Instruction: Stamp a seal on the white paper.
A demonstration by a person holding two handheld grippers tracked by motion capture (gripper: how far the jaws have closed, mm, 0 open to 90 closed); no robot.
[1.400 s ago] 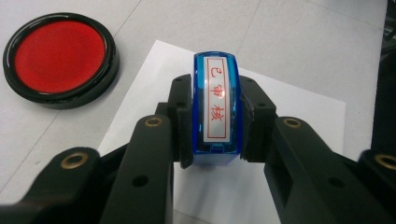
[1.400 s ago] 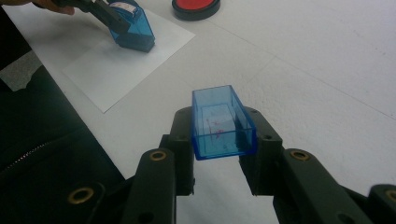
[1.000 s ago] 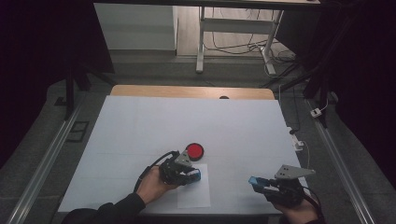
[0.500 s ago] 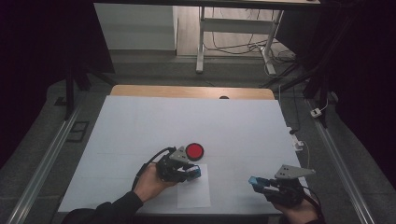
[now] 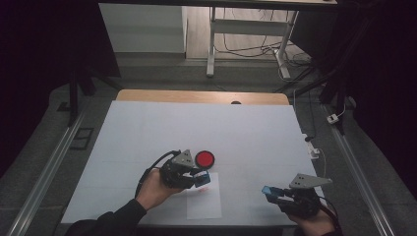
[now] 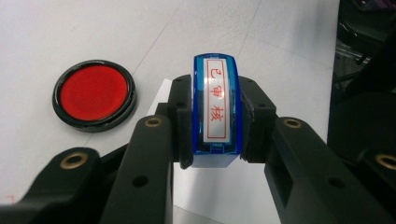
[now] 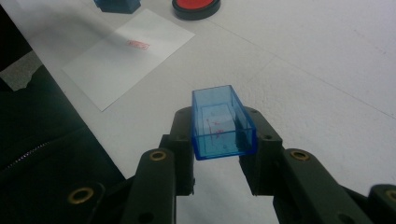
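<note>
High view: left claw [image 5: 200, 178] grips stamp [image 5: 202, 177] above paper [image 5: 204, 204].

The left gripper [image 5: 200, 179] with the blue stamp [image 5: 203, 178] has lifted up off the white paper [image 5: 204, 204]. Now a small red stamp mark [image 7: 138, 45] shows on the paper.

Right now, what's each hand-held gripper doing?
Left hand-held gripper: closed on the blue rectangular plastic stamp.
Right hand-held gripper: closed on the clear blue plastic stamp cap.
</note>
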